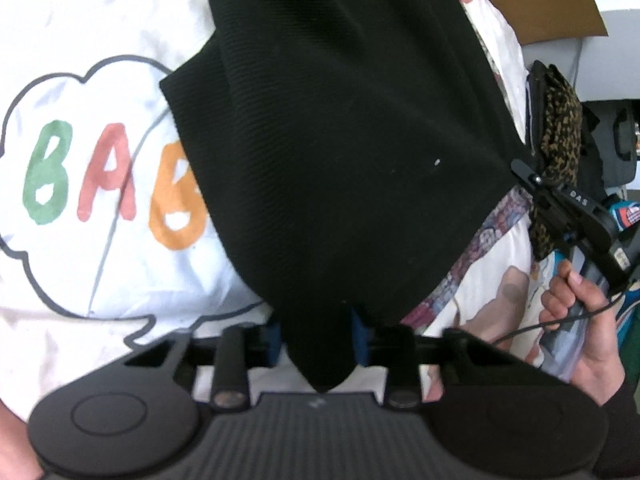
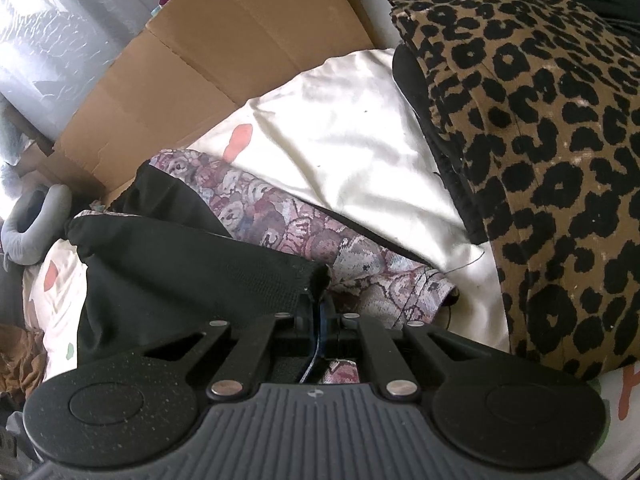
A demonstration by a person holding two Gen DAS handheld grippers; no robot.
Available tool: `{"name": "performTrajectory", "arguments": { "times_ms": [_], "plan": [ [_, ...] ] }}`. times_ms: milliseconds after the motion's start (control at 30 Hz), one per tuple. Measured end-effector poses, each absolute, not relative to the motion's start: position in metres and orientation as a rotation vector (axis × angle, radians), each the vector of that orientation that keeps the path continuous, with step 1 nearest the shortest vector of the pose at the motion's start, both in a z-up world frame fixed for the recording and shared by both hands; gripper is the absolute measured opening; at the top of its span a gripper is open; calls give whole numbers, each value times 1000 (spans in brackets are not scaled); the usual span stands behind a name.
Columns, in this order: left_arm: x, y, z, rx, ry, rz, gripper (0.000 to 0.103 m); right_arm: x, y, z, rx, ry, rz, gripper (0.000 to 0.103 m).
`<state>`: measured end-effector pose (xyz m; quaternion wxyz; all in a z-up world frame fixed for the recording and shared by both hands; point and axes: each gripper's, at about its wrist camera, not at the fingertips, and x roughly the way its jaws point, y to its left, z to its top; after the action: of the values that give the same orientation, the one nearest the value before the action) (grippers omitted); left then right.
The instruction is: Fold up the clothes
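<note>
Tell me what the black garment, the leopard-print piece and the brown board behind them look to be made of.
Black garment: matte knit fabric, judging by its fine ribbed lines.
Leopard-print piece: soft woven or brushed cloth, printed and slightly faded; the fibre is unclear.
Brown board: plain cardboard, matte with fold creases.

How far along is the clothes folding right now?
Done: a leopard-print garment sits folded at the side. In hand: the left gripper and right gripper each pinch a corner of the black garment. Left: folding it; the floral fabric lies underneath, unfolded.
</note>
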<state>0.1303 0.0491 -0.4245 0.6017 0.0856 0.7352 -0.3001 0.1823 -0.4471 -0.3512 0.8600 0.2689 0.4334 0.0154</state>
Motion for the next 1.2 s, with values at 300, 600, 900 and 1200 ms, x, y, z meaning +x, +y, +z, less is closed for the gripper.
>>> {"name": "performTrajectory", "arguments": {
  "times_ms": [300, 600, 900, 1200],
  "plan": [
    [137, 39, -420, 150, 1719, -688, 8, 176, -453, -347, 575, 897, 30, 0],
    [133, 30, -429, 182, 1714, -681, 26, 173, -464, -349, 565, 900, -15, 0],
    [125, 33, -434, 225, 1726, -683, 33, 172, -478, -353, 645, 907, -2, 2],
    [119, 25, -436, 254, 1731, -700, 33, 187, -465, -359, 634, 910, 58, 44]
  ]
}}
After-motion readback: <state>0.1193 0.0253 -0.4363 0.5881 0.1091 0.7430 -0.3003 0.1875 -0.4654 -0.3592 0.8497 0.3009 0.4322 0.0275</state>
